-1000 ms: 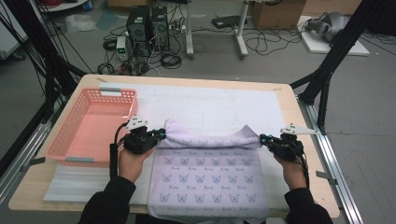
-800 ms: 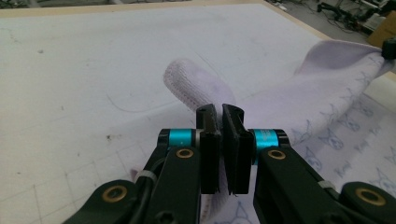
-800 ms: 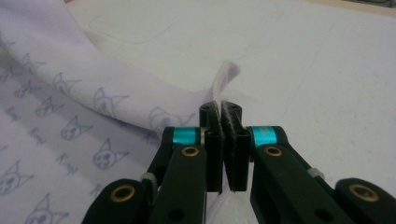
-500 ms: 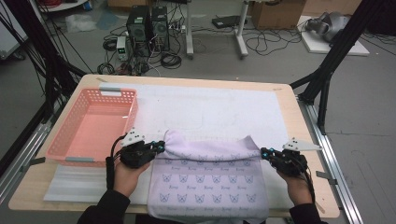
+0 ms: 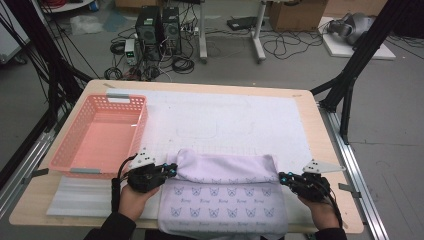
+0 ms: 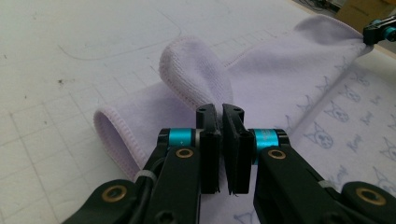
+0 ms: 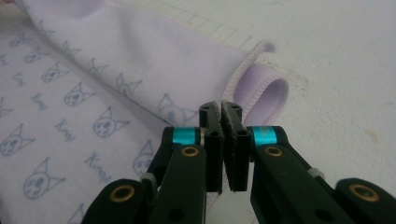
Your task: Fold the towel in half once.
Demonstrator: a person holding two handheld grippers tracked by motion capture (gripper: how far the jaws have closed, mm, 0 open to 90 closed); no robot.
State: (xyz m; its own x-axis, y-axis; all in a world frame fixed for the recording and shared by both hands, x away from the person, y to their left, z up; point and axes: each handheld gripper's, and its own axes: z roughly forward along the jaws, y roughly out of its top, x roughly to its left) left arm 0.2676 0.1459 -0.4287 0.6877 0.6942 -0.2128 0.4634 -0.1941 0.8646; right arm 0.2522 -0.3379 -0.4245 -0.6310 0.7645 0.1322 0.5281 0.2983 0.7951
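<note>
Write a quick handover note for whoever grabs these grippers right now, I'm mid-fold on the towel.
Left gripper: shut on the folded edge's left corner of the lilac towel.
Right gripper: shut on that edge's right corner.
Towel lies at the near edge of the white mat; its far part is folded toward the person, the fold rounded and not flat.
Pink basket sits at the left, nothing in it.
Done: far edge gripped and brought about halfway over.
Left: probably finish the fold, release, flatten.

Right gripper (image 7: 221, 108) clamped on lilac towel (image 7: 154, 60) corner, white mat (image 7: 336, 51) beneath.
</note>
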